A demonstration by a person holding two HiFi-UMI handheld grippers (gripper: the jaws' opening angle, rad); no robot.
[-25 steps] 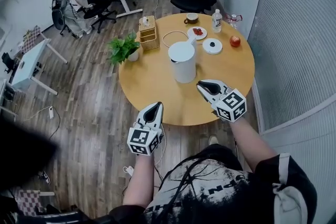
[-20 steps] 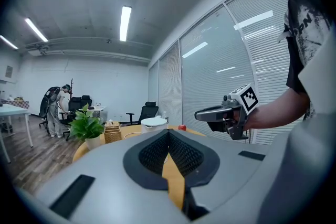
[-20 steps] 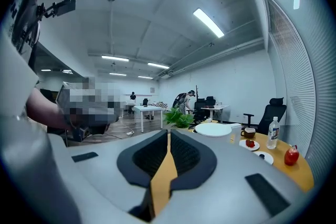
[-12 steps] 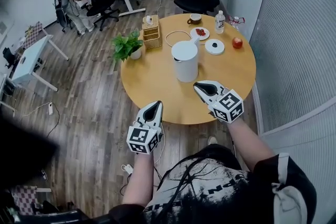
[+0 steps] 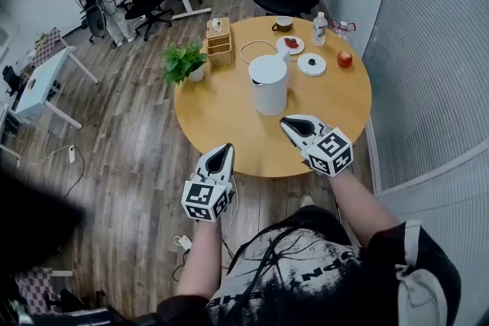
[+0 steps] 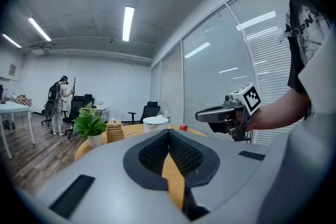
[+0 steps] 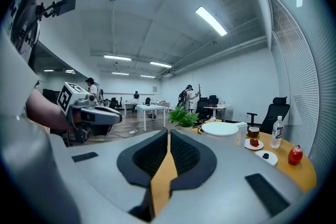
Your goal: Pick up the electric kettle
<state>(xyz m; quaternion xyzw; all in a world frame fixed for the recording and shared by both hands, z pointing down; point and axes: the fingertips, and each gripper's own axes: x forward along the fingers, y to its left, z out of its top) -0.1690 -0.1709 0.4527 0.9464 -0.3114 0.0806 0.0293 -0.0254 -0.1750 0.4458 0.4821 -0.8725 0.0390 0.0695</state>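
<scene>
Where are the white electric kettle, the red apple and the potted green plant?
white electric kettle (image 5: 267, 70): head view, its lid
red apple (image 5: 344, 59): head view, its middle
potted green plant (image 5: 183, 61): head view, its leaves

electric kettle (image 7: 227, 128): lower body behind right gripper (image 7: 168, 132), frame centre
dark shape (image 5: 30, 229): blurred, head view's lower left

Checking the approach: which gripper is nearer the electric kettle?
The right gripper, over the table just short of the white electric kettle; the left gripper sits farther back, at the table's near edge.
</scene>
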